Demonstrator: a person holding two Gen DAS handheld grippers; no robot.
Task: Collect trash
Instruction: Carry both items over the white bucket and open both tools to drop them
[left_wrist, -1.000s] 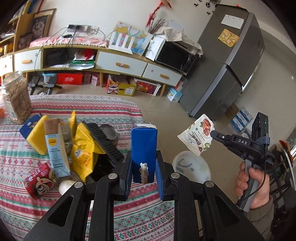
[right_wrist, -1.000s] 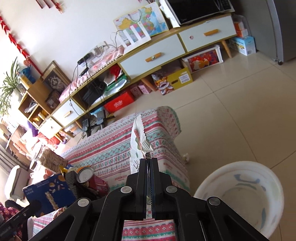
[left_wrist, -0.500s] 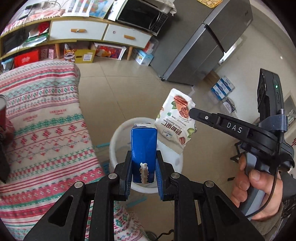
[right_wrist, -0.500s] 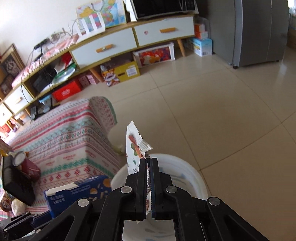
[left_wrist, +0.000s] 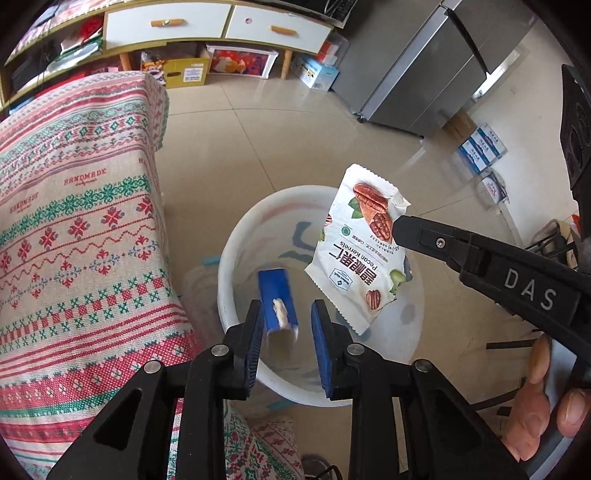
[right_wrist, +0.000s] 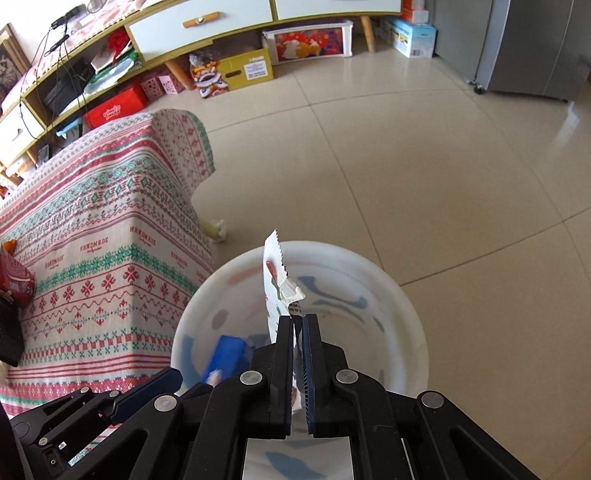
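Note:
A white bucket (left_wrist: 228, 258) (right_wrist: 373, 260) stands on the floor beside the table. My left gripper (left_wrist: 286, 308) hangs open over it. A blue carton (left_wrist: 276, 301) (right_wrist: 226, 353), blurred, is loose between and below the left fingers, inside the bucket's mouth. My right gripper (left_wrist: 400, 230) (right_wrist: 297, 320) is shut on a white pecan snack packet (left_wrist: 360, 243) (right_wrist: 274, 275). It holds the packet by one corner above the bucket's opening. A hand (left_wrist: 535, 424) grips the right gripper's handle.
The table's red and green patterned cloth (left_wrist: 74, 221) (right_wrist: 96, 240) hangs down left of the bucket. A red can (right_wrist: 14, 282) sits at the table's left edge. A grey fridge (left_wrist: 424, 74) and a low cabinet (right_wrist: 199, 26) with boxes beneath stand across the tiled floor.
My left gripper has opened and let go of the blue carton, which is dropping into the bucket. Both grippers swung from the table to over the bucket; the right still holds the packet.

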